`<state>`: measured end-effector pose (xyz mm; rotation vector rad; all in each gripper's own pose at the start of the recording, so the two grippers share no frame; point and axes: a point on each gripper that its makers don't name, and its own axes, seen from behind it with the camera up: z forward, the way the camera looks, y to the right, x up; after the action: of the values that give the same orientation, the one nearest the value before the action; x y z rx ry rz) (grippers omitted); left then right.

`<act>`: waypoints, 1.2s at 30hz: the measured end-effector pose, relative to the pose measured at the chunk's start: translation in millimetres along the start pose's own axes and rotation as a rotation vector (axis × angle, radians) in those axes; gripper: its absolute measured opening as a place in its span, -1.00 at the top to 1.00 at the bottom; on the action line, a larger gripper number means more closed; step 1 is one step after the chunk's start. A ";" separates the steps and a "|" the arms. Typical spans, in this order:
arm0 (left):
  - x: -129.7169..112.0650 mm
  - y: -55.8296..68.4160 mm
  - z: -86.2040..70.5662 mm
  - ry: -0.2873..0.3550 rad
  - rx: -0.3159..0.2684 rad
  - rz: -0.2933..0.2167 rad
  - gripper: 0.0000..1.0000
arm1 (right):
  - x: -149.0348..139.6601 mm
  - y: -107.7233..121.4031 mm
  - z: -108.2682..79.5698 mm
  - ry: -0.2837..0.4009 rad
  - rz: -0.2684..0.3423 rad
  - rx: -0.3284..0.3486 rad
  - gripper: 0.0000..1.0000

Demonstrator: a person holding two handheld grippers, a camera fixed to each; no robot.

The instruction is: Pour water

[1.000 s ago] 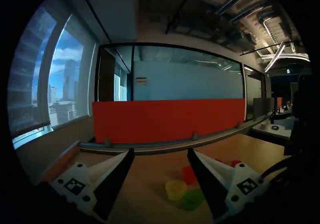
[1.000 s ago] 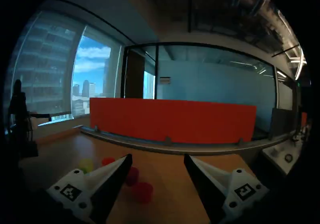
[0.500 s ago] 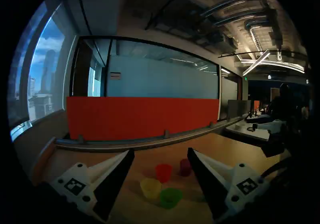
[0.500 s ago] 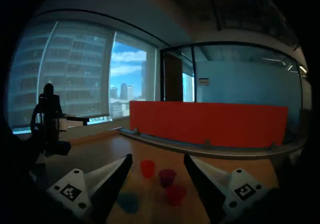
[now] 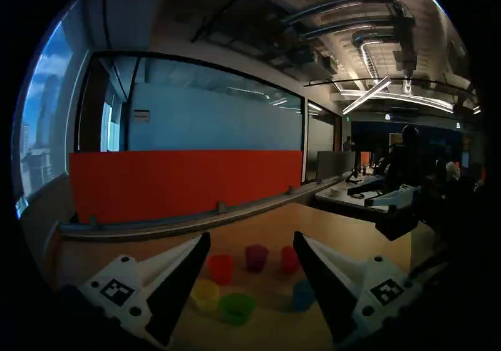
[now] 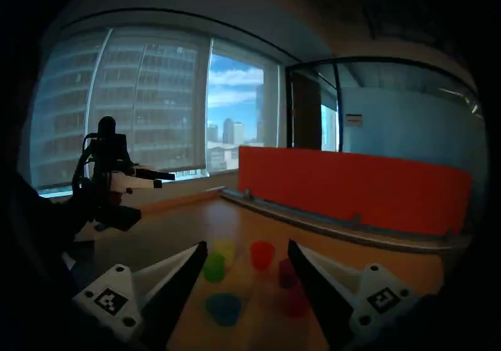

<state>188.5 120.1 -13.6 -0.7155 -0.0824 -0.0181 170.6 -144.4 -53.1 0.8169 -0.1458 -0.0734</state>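
left gripper view, left gripper [image 5: 250, 237]: jaws spread wide, gripping nothing, hanging above a light wooden tabletop [image 5: 338, 222]
left gripper view, cups: six small ones upright on the tabletop, straight ahead between the fingers
back row: red plastic cup [image 5: 220, 268], purple plastic cup [image 5: 255, 257], second red plastic cup [image 5: 289, 258]
front row: yellow plastic cup [image 5: 205, 293], green plastic cup [image 5: 237, 307], blue plastic cup [image 5: 303, 294]
water: honestly can't tell if any cup has some in it
off to the right: right gripper [image 5: 391, 204], held by a person in dark clothes, well apart from the cups
backdrop: long orange divider panel [image 5: 181, 182] along the far table edge

right gripper view, right gripper [image 6: 246, 244]: jaws wide apart too, holding nothing
right gripper view, cups: blue plastic cup [image 6: 223, 308] nearest, green plastic cup [image 6: 213, 266] and yellow plastic cup [image 6: 224, 249] further back on the left, red plastic cup [image 6: 262, 254] in the middle, purple plastic cup [image 6: 287, 272] and the dim second red plastic cup [image 6: 297, 301] beside the right finger
far left: left gripper [image 6: 134, 191], up by the window, well away from the cups
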 end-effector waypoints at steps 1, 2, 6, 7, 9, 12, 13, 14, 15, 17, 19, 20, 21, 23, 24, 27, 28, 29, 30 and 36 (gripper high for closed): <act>-3.5 1.0 0.4 -0.012 -0.007 0.003 -0.97 | -2.6 -1.7 0.5 -0.010 -0.003 0.009 -1.00; -7.0 2.0 0.8 -0.023 -0.015 0.005 -0.97 | -5.2 -3.5 1.0 -0.020 -0.005 0.017 -0.99; -25.4 3.0 2.5 -0.079 -0.036 0.021 -0.97 | -17.3 -8.3 2.1 -0.066 -0.012 0.047 -0.99; -30.1 2.8 2.7 -0.094 -0.039 0.026 -0.97 | -19.9 -8.4 2.2 -0.076 -0.014 0.051 -1.00; -40.1 2.2 3.2 -0.123 -0.045 0.036 -0.97 | -25.1 -8.5 2.2 -0.096 -0.018 0.058 -1.00; -53.8 0.7 4.1 -0.164 -0.053 0.046 -0.97 | -30.4 -8.0 1.7 -0.112 -0.025 0.064 -0.99; -56.9 -0.3 4.6 -0.173 -0.054 0.048 -0.97 | -31.6 -8.8 1.5 -0.117 -0.024 0.070 -0.99; -60.0 -1.2 5.1 -0.183 -0.055 0.050 -0.97 | -32.8 -9.5 1.3 -0.122 -0.023 0.076 -0.99; -63.0 -2.3 5.7 -0.193 -0.055 0.053 -0.97 | -34.2 -10.4 1.1 -0.127 -0.022 0.083 -1.00; -66.1 -4.3 7.0 -0.203 -0.055 0.056 -0.97 | -36.8 -11.7 1.1 -0.137 -0.023 0.093 -0.99; -68.9 -5.3 8.1 -0.212 -0.059 0.056 -0.97 | -41.0 -12.7 1.7 -0.150 -0.026 0.101 -0.99; -70.1 -5.5 8.6 -0.215 -0.062 0.055 -0.97 | -43.3 -13.1 2.1 -0.157 -0.028 0.103 -0.99; -71.7 -5.5 9.1 -0.219 -0.065 0.053 -0.97 | -46.3 -13.7 2.6 -0.165 -0.030 0.107 -0.99; -75.8 -5.0 10.0 -0.228 -0.073 0.050 -0.97 | -52.8 -15.3 3.8 -0.180 -0.033 0.114 -1.00; -78.5 -4.9 10.5 -0.234 -0.077 0.049 -0.97 | -56.5 -16.3 4.4 -0.188 -0.035 0.118 -0.99; -88.8 -6.6 12.2 -0.257 -0.079 0.052 -0.97 | -67.6 -18.9 6.5 -0.209 -0.039 0.129 -0.99; -92.5 -8.0 12.7 -0.264 -0.077 0.054 -0.97 | -71.4 -19.2 7.3 -0.215 -0.040 0.130 -0.99; -96.1 -9.4 13.2 -0.272 -0.074 0.056 -0.97 | -75.2 -19.5 8.1 -0.222 -0.041 0.132 -1.00; -100.2 -10.6 13.7 -0.281 -0.073 0.057 -0.97 | -79.5 -19.8 9.0 -0.229 -0.043 0.133 -1.00; -122.6 -11.4 14.8 -0.317 -0.085 0.054 -0.97 | -104.5 -21.2 13.4 -0.272 -0.048 0.136 -1.00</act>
<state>64.9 119.8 -5.0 -0.8010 -0.3674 0.1448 65.2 -155.8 -70.1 0.9438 -0.3913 -0.2220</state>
